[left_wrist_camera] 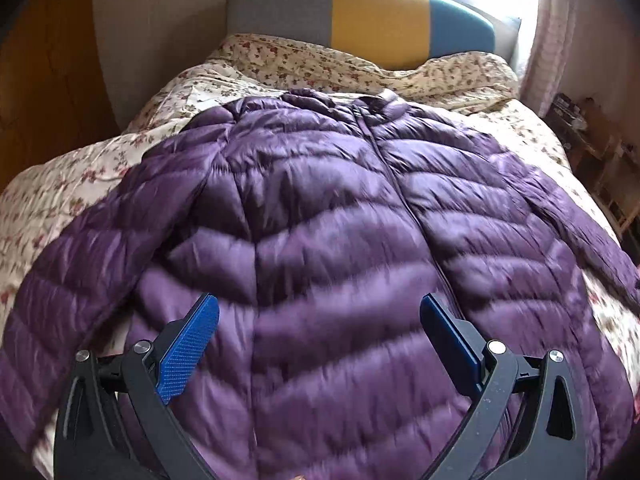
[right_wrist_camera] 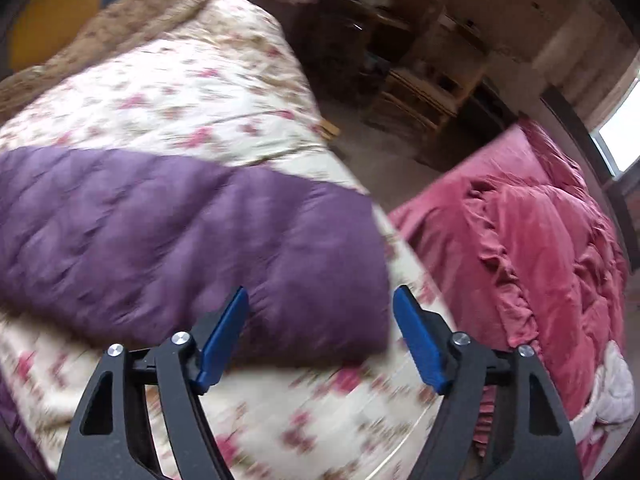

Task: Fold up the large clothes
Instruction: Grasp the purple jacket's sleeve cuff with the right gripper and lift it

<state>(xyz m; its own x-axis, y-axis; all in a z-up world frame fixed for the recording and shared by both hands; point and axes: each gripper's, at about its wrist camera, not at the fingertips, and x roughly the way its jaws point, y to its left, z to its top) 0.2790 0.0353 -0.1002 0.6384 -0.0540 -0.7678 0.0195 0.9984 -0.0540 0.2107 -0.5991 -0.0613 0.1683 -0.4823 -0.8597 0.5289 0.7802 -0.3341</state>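
Note:
A purple quilted down jacket (left_wrist_camera: 320, 208) lies spread front-up on a floral bedspread (left_wrist_camera: 80, 184), zip closed, collar toward the headboard, both sleeves out to the sides. My left gripper (left_wrist_camera: 320, 312) hovers over the jacket's lower body, open, nothing between its blue pads (left_wrist_camera: 192, 344). In the right wrist view one purple sleeve (right_wrist_camera: 192, 232) stretches across the bedspread (right_wrist_camera: 180, 92) toward the bed's right edge. My right gripper (right_wrist_camera: 320, 304) hangs above the sleeve's cuff end, open, its blue pads (right_wrist_camera: 224, 336) apart from the fabric.
A grey, yellow and blue headboard (left_wrist_camera: 376, 20) stands at the far end under a bright window. A pink quilt (right_wrist_camera: 532, 248) lies on a second bed to the right, across a narrow floor gap. Wooden shelves (right_wrist_camera: 416, 80) stand beyond.

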